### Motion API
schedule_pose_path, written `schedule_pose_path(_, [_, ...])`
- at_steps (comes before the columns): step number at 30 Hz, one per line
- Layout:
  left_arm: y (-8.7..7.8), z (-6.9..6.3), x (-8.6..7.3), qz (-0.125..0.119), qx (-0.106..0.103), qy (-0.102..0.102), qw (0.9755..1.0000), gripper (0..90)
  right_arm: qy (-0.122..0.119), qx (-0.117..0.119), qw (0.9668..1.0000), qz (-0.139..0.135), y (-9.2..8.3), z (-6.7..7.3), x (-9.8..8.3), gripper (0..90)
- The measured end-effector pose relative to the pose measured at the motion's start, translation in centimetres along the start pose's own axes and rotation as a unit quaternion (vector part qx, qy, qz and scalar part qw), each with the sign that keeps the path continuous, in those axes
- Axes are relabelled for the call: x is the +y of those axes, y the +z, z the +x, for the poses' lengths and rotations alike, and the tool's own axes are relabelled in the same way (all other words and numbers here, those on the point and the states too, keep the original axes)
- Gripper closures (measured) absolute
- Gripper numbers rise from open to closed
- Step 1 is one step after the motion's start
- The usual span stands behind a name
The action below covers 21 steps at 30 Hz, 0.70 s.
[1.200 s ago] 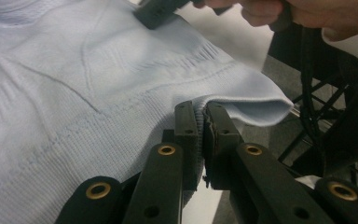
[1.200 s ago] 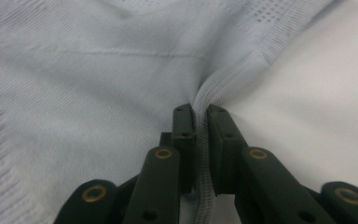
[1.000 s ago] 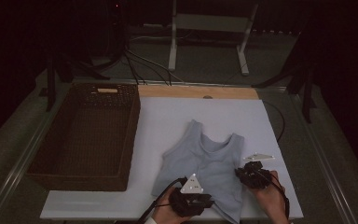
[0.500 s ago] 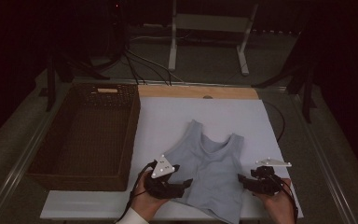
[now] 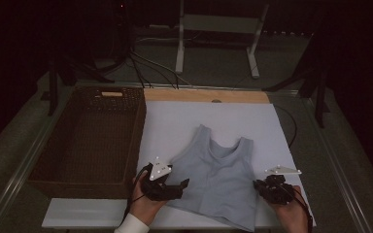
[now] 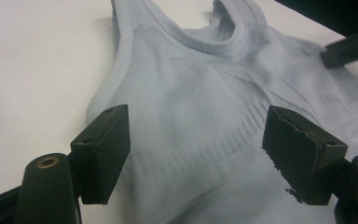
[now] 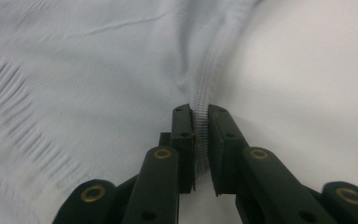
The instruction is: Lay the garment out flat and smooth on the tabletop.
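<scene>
Looking along its own jaws, the right gripper (image 7: 200, 122) has just closed onto the ribbed side hem of the pale grey sleeveless knit top (image 5: 218, 179), lying flat on the white board (image 5: 175, 121) while the left gripper (image 6: 196, 154), just opened, stands wide over its near-left edge.

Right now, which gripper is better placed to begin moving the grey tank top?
The right gripper: it is shut on the side hem of the tank top. The left gripper is open over the fabric, gripping nothing.

Nothing can be read: no words, labels, brand marks or numbers stand on the vest (image 5: 218, 179), the basket (image 5: 85, 141) or the white surface (image 5: 233, 119).
</scene>
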<state>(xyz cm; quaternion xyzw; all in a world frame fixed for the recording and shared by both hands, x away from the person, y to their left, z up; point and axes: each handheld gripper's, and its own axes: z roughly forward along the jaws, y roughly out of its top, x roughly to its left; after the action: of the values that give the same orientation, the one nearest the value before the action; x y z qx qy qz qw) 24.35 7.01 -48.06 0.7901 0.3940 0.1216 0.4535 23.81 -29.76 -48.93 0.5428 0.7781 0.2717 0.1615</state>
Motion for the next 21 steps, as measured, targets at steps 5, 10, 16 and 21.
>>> schedule_pose_path(5, [0.2,0.3,-0.2,0.008,0.01,-0.002,0.9999,24.6,0.022,0.004,0.9996,-0.018,-0.6,-0.5,-0.1,56.7])
schedule_pose_path(10, [0.5,0.7,-0.4,0.012,0.02,-0.005,0.9997,24.5,0.043,0.02,0.9988,-0.011,-0.9,-0.6,-0.9,43.2])
schedule_pose_path(16, [0.9,0.9,-0.6,0.021,0.024,-0.005,0.9995,24.4,0.049,0.044,0.9978,0.009,-0.9,0.0,-1.9,42.8])
schedule_pose_path(21, [1.4,0.9,-0.8,0.03,0.025,-0.002,0.9992,25.2,0.047,0.059,0.9968,0.025,-0.5,0.3,-1.6,59.6])
